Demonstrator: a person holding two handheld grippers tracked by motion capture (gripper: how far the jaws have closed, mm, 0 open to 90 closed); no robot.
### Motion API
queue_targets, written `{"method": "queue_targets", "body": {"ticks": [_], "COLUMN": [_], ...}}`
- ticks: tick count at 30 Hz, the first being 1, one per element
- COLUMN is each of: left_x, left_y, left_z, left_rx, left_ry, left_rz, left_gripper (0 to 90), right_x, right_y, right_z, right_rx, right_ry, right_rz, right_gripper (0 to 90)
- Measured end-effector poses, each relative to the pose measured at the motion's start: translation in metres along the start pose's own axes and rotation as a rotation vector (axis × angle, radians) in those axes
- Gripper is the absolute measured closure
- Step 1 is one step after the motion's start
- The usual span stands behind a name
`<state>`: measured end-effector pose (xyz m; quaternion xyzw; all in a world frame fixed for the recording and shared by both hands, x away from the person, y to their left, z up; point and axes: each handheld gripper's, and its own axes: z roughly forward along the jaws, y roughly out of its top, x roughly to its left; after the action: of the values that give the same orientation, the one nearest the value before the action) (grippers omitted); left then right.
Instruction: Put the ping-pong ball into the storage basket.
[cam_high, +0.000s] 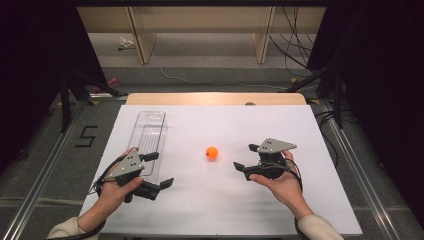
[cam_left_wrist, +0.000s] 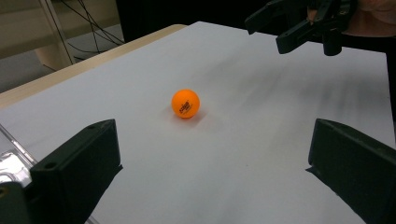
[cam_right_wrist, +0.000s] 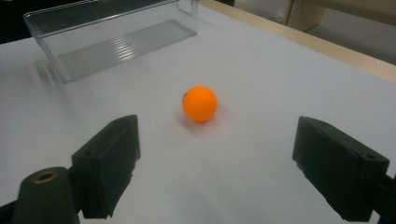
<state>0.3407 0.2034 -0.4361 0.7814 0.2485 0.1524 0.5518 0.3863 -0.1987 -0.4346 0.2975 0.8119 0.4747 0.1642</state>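
Note:
An orange ping-pong ball (cam_high: 212, 153) (cam_left_wrist: 185, 103) (cam_right_wrist: 200, 103) rests on the white table top (cam_high: 225, 200), midway between both hands. My left gripper (cam_high: 160, 170) (cam_left_wrist: 210, 172) is open at the left, its jaws pointing right toward the ball, nothing between them. My right gripper (cam_high: 246, 157) (cam_right_wrist: 224, 163) is open at the right, jaws pointing left at the ball, a short way from it and holding nothing. The right gripper (cam_left_wrist: 285, 28) also appears far off in the left gripper view. A clear plastic tray (cam_high: 148, 137) (cam_right_wrist: 112, 37) lies empty behind the left gripper.
The white sheet covers a wooden table (cam_high: 215, 98) whose far edge shows bare wood. Black curtains flank both sides, and cables (cam_high: 295, 50) lie on the floor beyond. Metal rails (cam_high: 45, 170) run along the floor beside the table.

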Motion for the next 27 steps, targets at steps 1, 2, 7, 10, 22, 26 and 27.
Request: {"method": "queue_targets", "body": {"ticks": [1,2,7,10,22,26,27], "left_x": [0.0,0.0,0.0,0.0,-0.001,-0.001,-0.001], "left_y": [0.0,0.0,0.0,0.0,0.0,0.0,0.0], "left_z": [0.0,0.0,0.0,0.0,0.0,0.0,0.0], "left_rx": [0.0,0.0,-0.001,-0.002,-0.005,-0.004,-0.004], "left_ry": [0.0,0.0,-0.002,-0.002,-0.004,-0.004,-0.004], "left_rz": [0.0,0.0,0.0,0.0,0.0,0.002,0.002], "left_gripper": [1.8,1.8,1.8,1.8,1.8,1.8,1.8], "right_x": [0.0,0.0,0.0,0.001,0.001,0.0,0.0], "right_y": [0.0,0.0,0.002,0.003,0.006,0.007,0.007], "right_z": [0.0,0.001,0.007,0.013,0.026,0.03,0.03], "right_rx": [0.0,0.001,0.006,0.014,0.028,0.029,0.029], "right_ry": [0.0,0.0,0.006,0.014,0.025,0.028,0.028], "right_rz": [0.0,0.002,-0.001,0.0,-0.002,-0.002,-0.002], "right_gripper": [16.0,16.0,16.0,16.0,16.0,16.0,16.0]}}
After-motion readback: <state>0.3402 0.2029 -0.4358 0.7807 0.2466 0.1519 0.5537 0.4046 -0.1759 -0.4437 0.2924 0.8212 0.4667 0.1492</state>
